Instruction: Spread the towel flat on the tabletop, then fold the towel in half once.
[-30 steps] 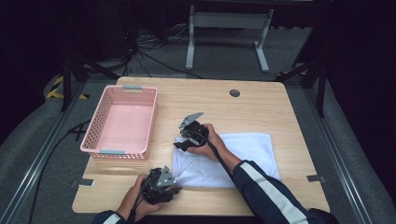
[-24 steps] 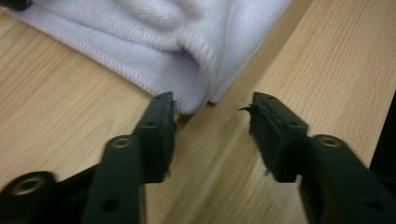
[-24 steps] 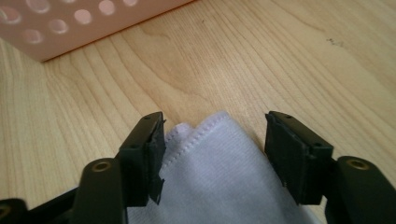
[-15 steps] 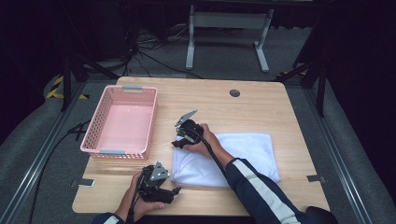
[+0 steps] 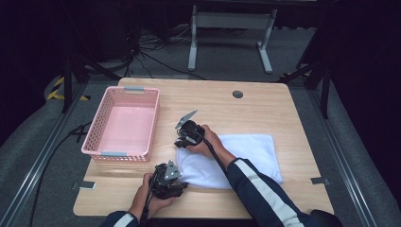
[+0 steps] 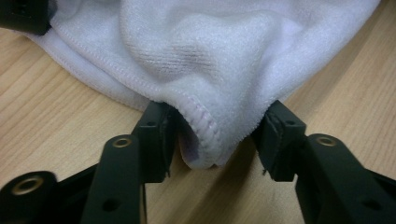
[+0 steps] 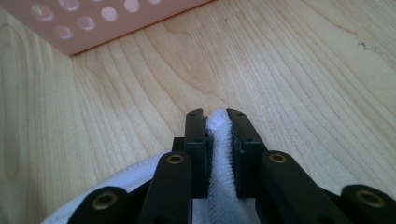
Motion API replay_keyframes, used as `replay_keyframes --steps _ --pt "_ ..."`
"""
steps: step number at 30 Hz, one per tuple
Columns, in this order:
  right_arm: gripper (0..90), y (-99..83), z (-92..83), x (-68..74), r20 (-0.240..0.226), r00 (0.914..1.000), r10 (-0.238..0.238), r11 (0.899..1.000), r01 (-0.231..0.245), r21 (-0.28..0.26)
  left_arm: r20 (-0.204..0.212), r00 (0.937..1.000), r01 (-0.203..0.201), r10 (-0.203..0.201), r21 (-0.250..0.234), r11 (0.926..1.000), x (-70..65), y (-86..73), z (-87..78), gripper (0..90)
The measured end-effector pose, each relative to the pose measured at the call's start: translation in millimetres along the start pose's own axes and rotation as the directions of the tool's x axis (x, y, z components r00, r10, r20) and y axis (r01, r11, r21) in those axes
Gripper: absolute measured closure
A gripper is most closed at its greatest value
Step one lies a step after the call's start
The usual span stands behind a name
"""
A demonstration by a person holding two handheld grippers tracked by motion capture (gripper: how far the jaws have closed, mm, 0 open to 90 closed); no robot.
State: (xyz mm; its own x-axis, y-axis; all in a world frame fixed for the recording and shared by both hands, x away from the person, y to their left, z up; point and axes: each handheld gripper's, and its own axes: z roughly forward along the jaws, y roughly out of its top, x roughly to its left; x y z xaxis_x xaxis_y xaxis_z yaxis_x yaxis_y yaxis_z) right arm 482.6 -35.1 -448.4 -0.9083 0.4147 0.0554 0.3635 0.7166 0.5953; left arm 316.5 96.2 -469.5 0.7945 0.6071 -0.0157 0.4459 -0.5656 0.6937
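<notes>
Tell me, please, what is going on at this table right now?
A person is working a white towel on the wooden table with a gripper in each hand. The right gripper is pinched shut on the towel's far left corner. The left gripper has its jaws either side of the near left corner and has just been closing, with the pads not yet pressing. A pink basket sits alongside.

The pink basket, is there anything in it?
No, the basket is empty; the white towel lies beside it on the table.

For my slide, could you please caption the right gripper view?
Right gripper pinches the white towel's edge beside the pink basket.
</notes>
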Motion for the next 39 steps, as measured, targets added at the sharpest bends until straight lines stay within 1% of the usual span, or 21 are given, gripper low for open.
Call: replay_keyframes --steps 1,2,3,5,8,9,10,15,16,18,19,21,24,25,26,27,32,34,36,37,39 --pt "80.7 1.1 -0.6 0.3 0.001 1.0 -0.004 1.0 0.004 0.001 0.003 0.9999 -0.011 0.011 0.004 0.9999 0.2 0.6 -0.1 61.9" --pt "80.7 1.6 -1.0 0.4 0.0 1.0 -0.007 1.0 0.007 0.0 0.006 0.9999 -0.013 0.013 -0.003 0.9999 0.3 0.7 0.6 64.4" --pt "80.9 2.5 -2.2 1.0 -0.001 0.9999 -0.011 1.0 0.011 -0.004 0.007 0.9997 -0.021 0.021 0.0 0.9998 1.8 1.1 0.3 71.3" --pt "80.9 2.6 -2.6 1.2 -0.003 1.0 -0.009 1.0 0.009 -0.006 0.004 0.9995 -0.03 0.03 0.001 0.9995 3.4 1.7 0.2 73.2" --pt "81.0 3.5 -5.1 1.8 -0.003 0.9999 -0.011 1.0 0.011 -0.018 0.012 0.9993 -0.036 0.036 0.007 0.9993 5.2 2.2 -0.2 77.6" --pt "80.9 4.0 -6.3 2.1 -0.004 0.9999 -0.01 1.0 0.01 -0.025 0.004 0.9993 -0.036 0.036 0.014 0.9992 4.5 1.9 -1.1 78.3" --pt "81.0 4.6 -7.3 2.9 -0.006 1.0 -0.007 1.0 0.007 -0.029 0.008 0.9985 -0.054 0.053 0.011 0.9985 5.6 1.4 -2.6 78.7" --pt "81.1 8.6 -11.4 5.8 0.0 0.9997 -0.025 0.999 0.025 -0.044 0.0 0.9992 -0.04 0.04 0.0 0.9992 9.1 -0.5 -10.7 78.9" --pt "81.1 9.8 -12.6 5.9 0.001 0.9997 -0.026 0.998 0.026 -0.05 -0.012 0.9988 -0.047 0.046 -0.012 0.9988 10.1 -0.5 -13.4 78.9" --pt "81.1 12.8 -16.3 5.6 -0.004 0.9996 -0.028 0.997 0.027 -0.071 -0.014 0.9992 -0.039 0.038 -0.035 0.9986 11.1 -0.6 -16.9 79.2" --pt "81.1 13.7 -17.5 5.6 -0.004 0.9995 -0.031 0.997 0.031 -0.075 -0.028 0.9984 -0.051 0.049 -0.049 0.9975 10.9 0.4 -19.6 79.5" --pt "81.1 15.4 -20.7 6.2 -0.002 0.9992 -0.039 0.996 0.039 -0.083 -0.028 0.9982 -0.054 0.052 -0.051 0.9972 10.8 1.2 -21.1 80.2" --pt "81.1 18.2 -32.2 5.1 0.0 0.9991 -0.042 0.993 0.042 -0.112 -0.042 0.9967 -0.073 0.07 -0.075 0.9945 10.3 3.9 -24.9 80.6" --pt "81.1 18.2 -32.2 5.1 0.0 0.9991 -0.042 0.993 0.042 -0.112 -0.041 0.9966 -0.075 0.072 -0.083 0.9938 11.1 4.8 -25.4 80.6" --pt "81.2 19.0 -35.3 4.7 0.0 0.9992 -0.04 0.991 0.04 -0.125 -0.051 0.9963 -0.074 0.07 -0.082 0.9939 12.4 5.8 -27.1 80.7" --pt "81.2 20.2 -38.7 4.3 0.002 0.999 -0.044 0.991 0.044 -0.129 -0.045 0.9973 -0.062 0.058 -0.085 0.9944 12.4 5.8 -27.9 80.7" --pt "81.1 26.0 -39.0 7.1 0.01 0.9983 -0.058 0.99 0.059 -0.126 -0.074 0.9944 -0.082 0.076 -0.085 0.993 13.8 3.4 -38.9 80.7" --pt "81.2 28.3 -38.1 9.0 0.014 0.9976 -0.068 0.99 0.069 -0.126 -0.075 0.9956 -0.065 0.057 -0.106 0.9923 14.3 3.0 -42.5 80.7" --pt "81.1 30.4 -39.0 10.4 0.006 0.9978 -0.066 0.989 0.066 -0.134 -0.07 0.996 -0.063 0.056 -0.11 0.9919 14.4 3.2 -45.3 80.7" --pt "81.1 31.3 -40.4 10.8 0.009 0.9975 -0.07 0.988 0.071 -0.135 -0.071 0.995 -0.077 0.07 -0.107 0.9912 14.5 4.2 -46.6 80.7" --pt "81.1 32.3 -45.8 11.8 0.006 0.9971 -0.076 0.986 0.076 -0.149 -0.063 0.9957 -0.075 0.068 -0.119 0.9901 13.3 8.0 -47.8 80.7"
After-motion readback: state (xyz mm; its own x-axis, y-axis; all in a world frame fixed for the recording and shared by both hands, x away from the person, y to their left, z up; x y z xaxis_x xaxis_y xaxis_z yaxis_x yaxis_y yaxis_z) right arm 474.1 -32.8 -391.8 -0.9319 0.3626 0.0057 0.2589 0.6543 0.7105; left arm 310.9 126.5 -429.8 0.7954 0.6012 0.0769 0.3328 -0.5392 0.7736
